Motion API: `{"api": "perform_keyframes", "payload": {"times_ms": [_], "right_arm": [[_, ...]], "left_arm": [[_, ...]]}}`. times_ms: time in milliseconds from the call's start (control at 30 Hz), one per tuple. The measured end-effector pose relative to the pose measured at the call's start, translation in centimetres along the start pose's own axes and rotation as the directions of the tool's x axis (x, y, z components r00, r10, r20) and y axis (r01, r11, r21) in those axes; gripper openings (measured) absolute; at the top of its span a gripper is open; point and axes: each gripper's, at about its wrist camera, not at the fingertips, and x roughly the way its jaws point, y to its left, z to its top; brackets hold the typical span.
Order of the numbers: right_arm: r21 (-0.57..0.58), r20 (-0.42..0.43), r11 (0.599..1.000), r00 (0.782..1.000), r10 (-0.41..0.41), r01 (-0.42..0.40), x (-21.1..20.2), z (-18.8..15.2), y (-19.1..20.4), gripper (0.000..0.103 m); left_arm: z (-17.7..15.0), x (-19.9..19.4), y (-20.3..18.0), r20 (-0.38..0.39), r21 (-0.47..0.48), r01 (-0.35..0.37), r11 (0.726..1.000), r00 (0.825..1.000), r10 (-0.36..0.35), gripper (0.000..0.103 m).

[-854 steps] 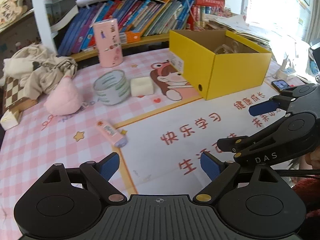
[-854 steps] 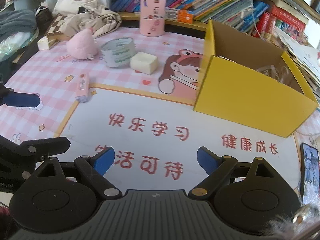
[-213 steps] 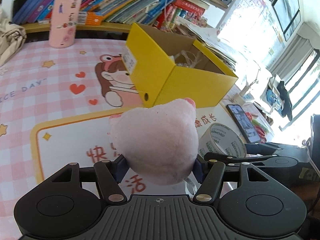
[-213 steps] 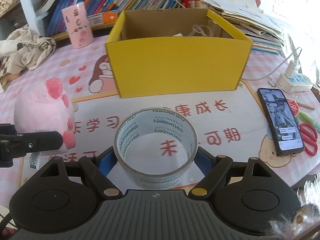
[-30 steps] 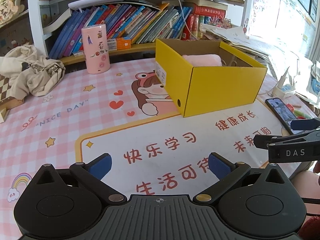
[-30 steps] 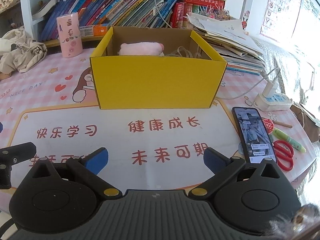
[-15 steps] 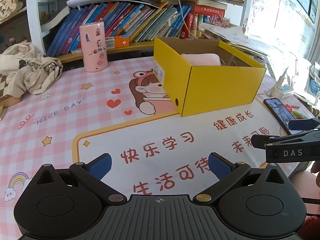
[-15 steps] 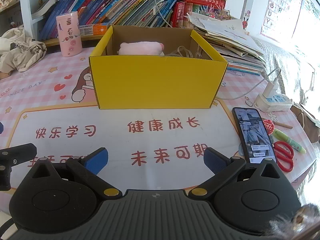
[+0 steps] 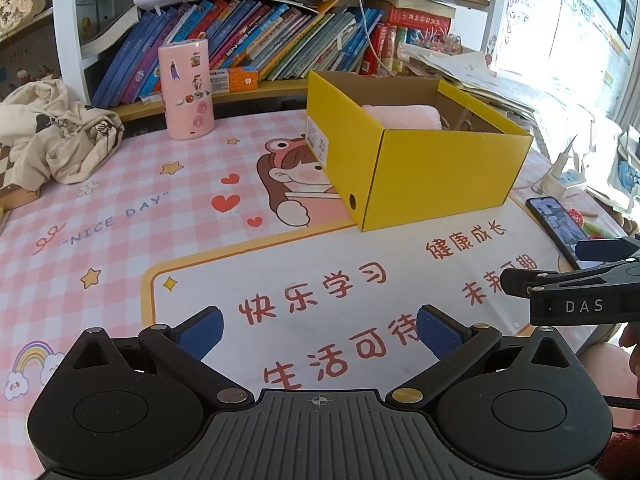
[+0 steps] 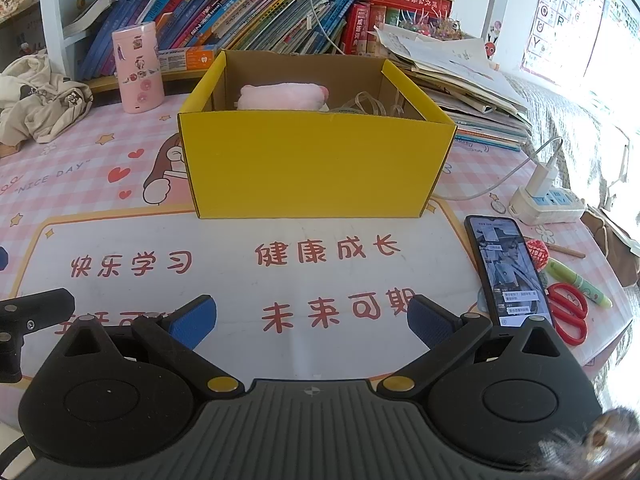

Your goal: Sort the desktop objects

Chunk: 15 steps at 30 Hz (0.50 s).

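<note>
A yellow cardboard box point(image 9: 444, 172) point(image 10: 316, 168) stands open-topped on the pink desk mat. A pink plush toy point(image 9: 400, 116) point(image 10: 280, 96) lies inside it at the back left, beside a clear tape loop point(image 10: 364, 106). My left gripper point(image 9: 318, 330) hovers low over the mat's white panel, in front and to the left of the box, open and empty. My right gripper point(image 10: 312, 318) is also open and empty, facing the box's long front wall from a short distance. The side of the right gripper point(image 9: 576, 288) shows at the right of the left wrist view.
A pink sticker-covered canister point(image 9: 186, 88) point(image 10: 138, 66) stands by the bookshelf point(image 9: 248, 36). Crumpled cloth point(image 9: 52, 132) lies far left. A phone point(image 10: 508, 272), red scissors point(image 10: 568, 316), a green pen point(image 10: 576, 280) and a power strip point(image 10: 548, 200) sit right of the box.
Both grippers have stayed open and drifted only slightly over the last second. The box and its contents have not moved.
</note>
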Motion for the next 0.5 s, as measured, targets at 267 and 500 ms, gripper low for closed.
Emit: {"api": "perform_keyframes", "payload": {"times_ms": [267, 500], "right_arm": [[-0.004, -0.003, 1.000, 1.000, -0.005, 0.005, 0.02, 0.06, 0.20, 0.103], [-0.012, -0.010, 1.000, 1.000, -0.001, 0.001, 0.19, 0.04, 0.63, 0.103]], "left_arm": [[-0.08, -0.15, 0.18, 0.007, -0.009, 0.022, 1.000, 1.000, -0.022, 0.103], [-0.15, -0.24, 0.38, 0.018, -0.017, 0.044, 0.999, 0.999, -0.043, 0.103]]}}
